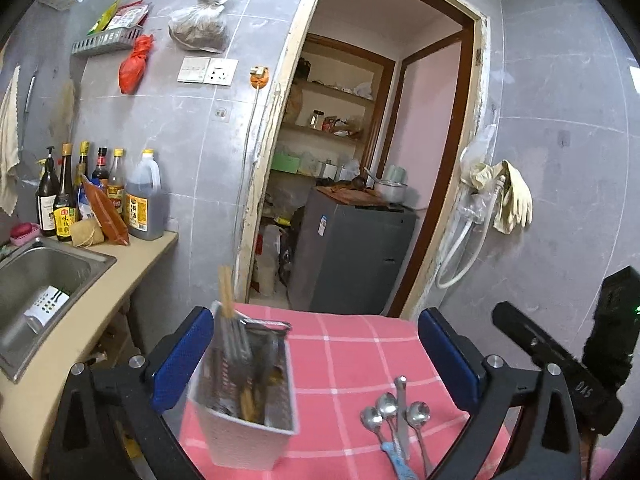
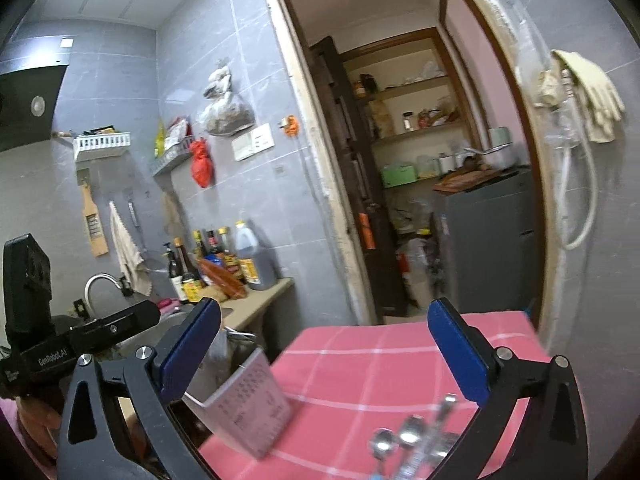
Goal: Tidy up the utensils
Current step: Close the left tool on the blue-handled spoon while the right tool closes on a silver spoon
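Note:
A white perforated utensil holder (image 1: 248, 408) stands on the pink checked tablecloth (image 1: 352, 356), holding chopsticks, forks and other utensils. To its right lie three metal spoons (image 1: 388, 412) and a blue-handled tool (image 1: 398, 456), side by side. My left gripper (image 1: 316, 360) stands open above the cloth, its left finger beside the holder, nothing between its pads. In the right wrist view the holder (image 2: 248, 404) sits low and left, and the spoons (image 2: 408, 440) show blurred at the bottom. My right gripper (image 2: 324, 352) is open and empty above the cloth (image 2: 360, 360).
A steel sink (image 1: 44, 276) with a white drainer cup lies left of the table, and sauce bottles (image 1: 100, 196) crowd the counter behind it. A doorway (image 1: 360, 160) straight ahead leads to shelves and a grey cabinet. Rubber gloves (image 1: 512, 200) hang on the right wall.

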Motion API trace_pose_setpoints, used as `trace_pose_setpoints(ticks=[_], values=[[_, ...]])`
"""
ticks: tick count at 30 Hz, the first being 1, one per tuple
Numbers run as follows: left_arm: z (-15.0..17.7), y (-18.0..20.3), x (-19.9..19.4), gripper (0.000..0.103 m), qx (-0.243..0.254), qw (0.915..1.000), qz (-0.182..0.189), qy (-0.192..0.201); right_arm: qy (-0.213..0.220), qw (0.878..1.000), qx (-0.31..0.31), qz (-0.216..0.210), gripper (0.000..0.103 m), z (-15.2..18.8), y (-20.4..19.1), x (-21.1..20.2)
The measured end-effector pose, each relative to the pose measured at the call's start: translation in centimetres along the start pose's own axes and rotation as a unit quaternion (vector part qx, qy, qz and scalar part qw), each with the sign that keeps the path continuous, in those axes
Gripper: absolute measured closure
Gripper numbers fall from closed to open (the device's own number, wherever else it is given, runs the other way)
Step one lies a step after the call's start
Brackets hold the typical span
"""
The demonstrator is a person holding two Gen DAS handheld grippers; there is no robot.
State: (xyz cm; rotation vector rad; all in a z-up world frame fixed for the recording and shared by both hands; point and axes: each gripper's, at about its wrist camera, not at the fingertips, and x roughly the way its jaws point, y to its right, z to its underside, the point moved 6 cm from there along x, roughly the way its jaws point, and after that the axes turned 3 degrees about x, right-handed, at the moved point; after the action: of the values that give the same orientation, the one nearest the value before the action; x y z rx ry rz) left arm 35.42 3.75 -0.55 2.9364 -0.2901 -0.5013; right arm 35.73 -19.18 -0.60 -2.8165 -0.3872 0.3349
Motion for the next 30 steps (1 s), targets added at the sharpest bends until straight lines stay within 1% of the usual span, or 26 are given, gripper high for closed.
trace_pose_setpoints(ticks=[3, 6, 11, 17, 20, 24, 30], values=[[0.7, 1.7, -0.3, 0.000, 0.002, 1.0000, -0.005, 0.006, 0.002, 1.000, -0.005, 0.016, 0.001, -0.5, 1.6, -1.6], [1.6, 3.3, -0.3, 0.000, 0.006, 1.0000, -0.003, 0.005, 0.003, 1.000, -0.009, 0.030, 0.001, -0.9, 3.3, -3.0], [3.4, 6.0, 0.5, 0.000, 0.017, 0.9997, 0.003, -0.016, -0.006, 0.999, -0.009, 0.049, 0.001, -0.4, 6.2, -4.2], [6.1, 8.2, 2.4, 0.000, 0.033, 0.9980, 0.007, -0.053, -0.033, 0.998, 0.003, 0.062, 0.001, 1.4, 9.5, -4.1], [7.4, 8.8, 3.3, 0.000, 0.037, 0.9970, 0.005, -0.068, -0.049, 0.997, 0.011, 0.063, 0.001, 2.7, 10.9, -3.5], [9.2, 9.1, 4.8, 0.000, 0.043, 0.9948, -0.002, -0.093, -0.073, 0.996, 0.024, 0.053, 0.001, 4.7, 12.4, -2.5], [11.5, 9.2, 7.2, 0.000, 0.031, 0.9897, 0.011, -0.140, -0.127, 0.990, 0.054, 0.027, 0.001, 8.1, 14.6, 0.2]])
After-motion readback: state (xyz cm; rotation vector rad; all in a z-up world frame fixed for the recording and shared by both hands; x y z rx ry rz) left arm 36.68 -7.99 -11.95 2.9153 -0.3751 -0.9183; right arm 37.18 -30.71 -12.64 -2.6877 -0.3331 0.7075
